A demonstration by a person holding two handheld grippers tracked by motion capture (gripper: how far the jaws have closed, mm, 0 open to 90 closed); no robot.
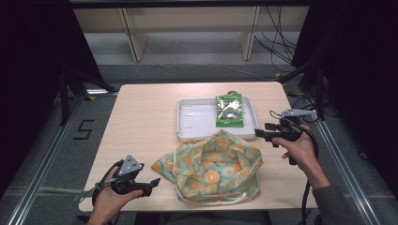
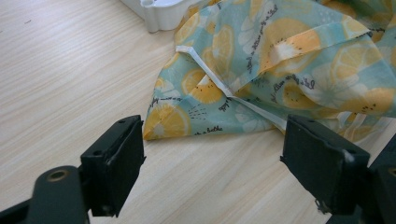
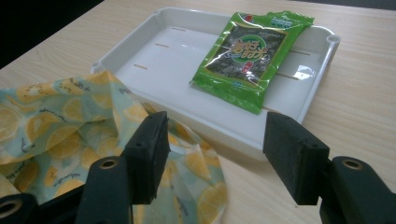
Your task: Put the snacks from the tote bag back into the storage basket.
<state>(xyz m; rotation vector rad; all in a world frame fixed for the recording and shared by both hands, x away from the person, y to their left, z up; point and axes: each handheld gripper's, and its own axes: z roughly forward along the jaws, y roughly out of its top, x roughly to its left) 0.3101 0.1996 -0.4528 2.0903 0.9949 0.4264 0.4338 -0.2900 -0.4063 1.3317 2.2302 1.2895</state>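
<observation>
Thin lemon-print cloth, the bag [image 1: 213,166] lies slumped on the desk [image 1: 141,122], mouth not clearly open. The left hand-held gripper [image 1: 152,182] hovers spread beside its left corner, holding nothing; a shallow pinch may slip. The right hand-held gripper [image 1: 258,133], also spread and empty, faces the green packet [image 1: 229,110] in the white tray [image 1: 187,133]; the glossy film could slide.
</observation>
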